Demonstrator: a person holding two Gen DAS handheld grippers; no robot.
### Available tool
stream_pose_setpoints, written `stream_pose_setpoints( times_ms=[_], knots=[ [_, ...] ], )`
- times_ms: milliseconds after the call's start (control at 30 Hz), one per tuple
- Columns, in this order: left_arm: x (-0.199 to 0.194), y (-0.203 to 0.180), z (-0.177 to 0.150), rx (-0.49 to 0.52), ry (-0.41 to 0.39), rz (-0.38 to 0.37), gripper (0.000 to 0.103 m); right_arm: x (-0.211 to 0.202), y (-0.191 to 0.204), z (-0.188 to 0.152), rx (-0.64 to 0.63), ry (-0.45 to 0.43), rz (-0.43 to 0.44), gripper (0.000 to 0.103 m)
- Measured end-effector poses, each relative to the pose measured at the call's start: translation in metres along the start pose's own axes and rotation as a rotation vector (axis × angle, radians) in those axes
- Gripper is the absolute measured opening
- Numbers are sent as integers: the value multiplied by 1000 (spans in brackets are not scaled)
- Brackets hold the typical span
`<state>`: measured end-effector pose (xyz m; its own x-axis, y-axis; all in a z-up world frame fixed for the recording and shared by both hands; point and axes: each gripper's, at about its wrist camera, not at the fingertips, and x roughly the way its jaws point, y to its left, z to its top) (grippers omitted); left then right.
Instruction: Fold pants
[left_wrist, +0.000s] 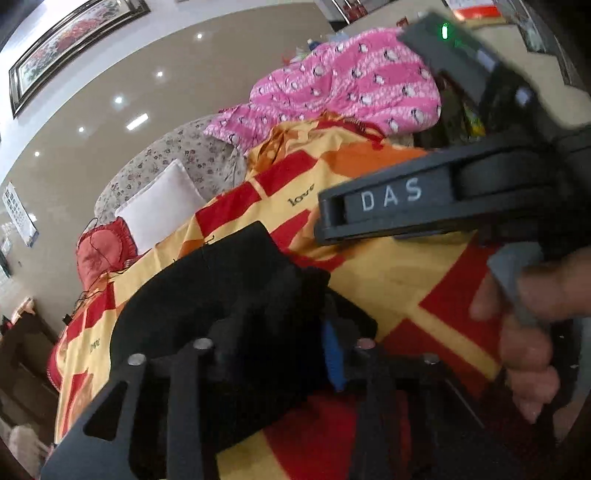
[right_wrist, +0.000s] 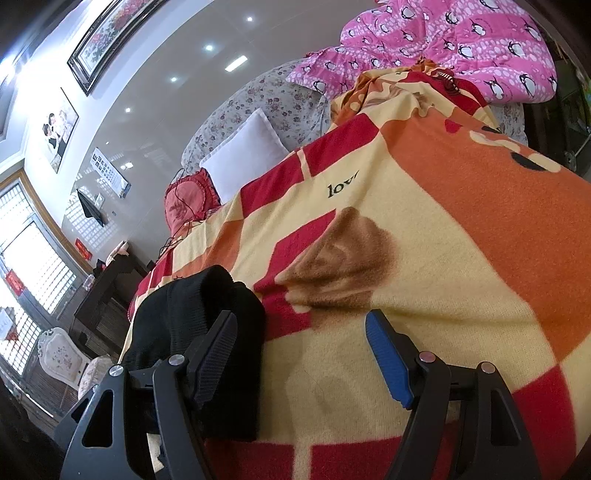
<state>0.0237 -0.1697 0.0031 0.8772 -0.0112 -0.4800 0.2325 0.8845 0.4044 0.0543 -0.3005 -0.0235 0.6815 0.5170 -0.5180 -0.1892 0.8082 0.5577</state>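
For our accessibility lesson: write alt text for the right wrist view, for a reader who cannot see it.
The right tool hangs open over a red, orange and yellow blanket, with black pants bunched beside its left finger. Behind lie a white pillow and a pink penguin quilt.

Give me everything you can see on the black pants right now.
The black pants look like soft, knit-like fabric, plain with no visible pattern, bunched into a thick folded stack rather than spread flat. They lie near the edge of the red, yellow and orange blanket on the bed. In the left wrist view, the left gripper has its jaws closed on the fabric. The right gripper is open; its black finger sits against the stack's side, gripping nothing. Waistband, legs and seams cannot be made out.
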Motion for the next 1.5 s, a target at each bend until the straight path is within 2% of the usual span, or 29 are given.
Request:
stream_pose_setpoints(
  times_ms=[67,133,233,300,333,400,433,467,500,567,600,633,700,800,867,967,1000,1067,1133,1200,1267,1300,1333,1367,1500],
  knots=[
    [-19,15,-1,-90,-49,-89,56,0,0,0,-1,2,0,74],
    [-51,41,-9,-210,-121,-147,61,0,0,0,-1,2,0,74],
    [-81,85,-32,-363,-164,-139,64,-2,1,0,5,-3,-25,73],
    [-88,120,-51,-485,-142,-110,63,-15,8,1,-26,-26,-73,74],
    [-88,135,-60,-547,-127,-120,59,-29,23,1,-97,-68,-45,74],
    [-79,156,-72,-641,-79,-147,28,-49,55,-5,-260,-116,18,74],
    [-71,166,-78,-690,-45,-175,23,-54,71,-9,-343,-115,45,74],
    [-65,169,-81,-713,-29,-191,13,-53,95,-16,-463,-77,81,70],
    [-56,173,-85,-755,2,-206,11,-47,110,-22,-531,-34,89,66],
    [-36,171,-90,-793,66,-219,10,-34,125,-27,-602,32,75,30],
    [-26,167,-94,-795,109,-224,9,-20,131,-29,-631,99,69,27],
    [-16,162,-98,-792,151,-221,9,-12,132,-31,-642,130,57,27],
    [-11,160,-98,-787,153,-212,9,17,124,-39,-663,255,13,27],
    [-13,160,-93,-775,161,-212,9,25,115,-37,-634,266,46,27],
    [-16,170,-86,-795,133,-233,9,28,114,-37,-620,275,48,27],
    [-7,194,-64,-811,79,-208,9,25,115,-31,-582,278,57,27],
    [0,202,-54,-816,67,-209,9,21,119,-23,-575,262,60,27],
    [12,210,-44,-824,67,-215,9,15,130,-3,-579,175,30,30],
    [27,214,-36,-823,91,-215,9,23,135,14,-555,143,24,32],
    [51,209,-36,-803,178,-216,9,39,139,22,-563,147,24,31],
    [74,201,-47,-802,259,-223,9,66,139,17,-590,212,2,30],
    [78,197,-50,-780,251,-220,8,81,135,12,-600,261,-27,29],
    [77,193,-50,-755,242,-204,8,91,128,6,-605,270,-46,27],
    [76,190,-49,-741,240,-193,8,89,125,6,-596,241,-30,27],
    [68,185,-45,-703,226,-158,8,83,120,5,-574,218,-16,28]
  ],
)
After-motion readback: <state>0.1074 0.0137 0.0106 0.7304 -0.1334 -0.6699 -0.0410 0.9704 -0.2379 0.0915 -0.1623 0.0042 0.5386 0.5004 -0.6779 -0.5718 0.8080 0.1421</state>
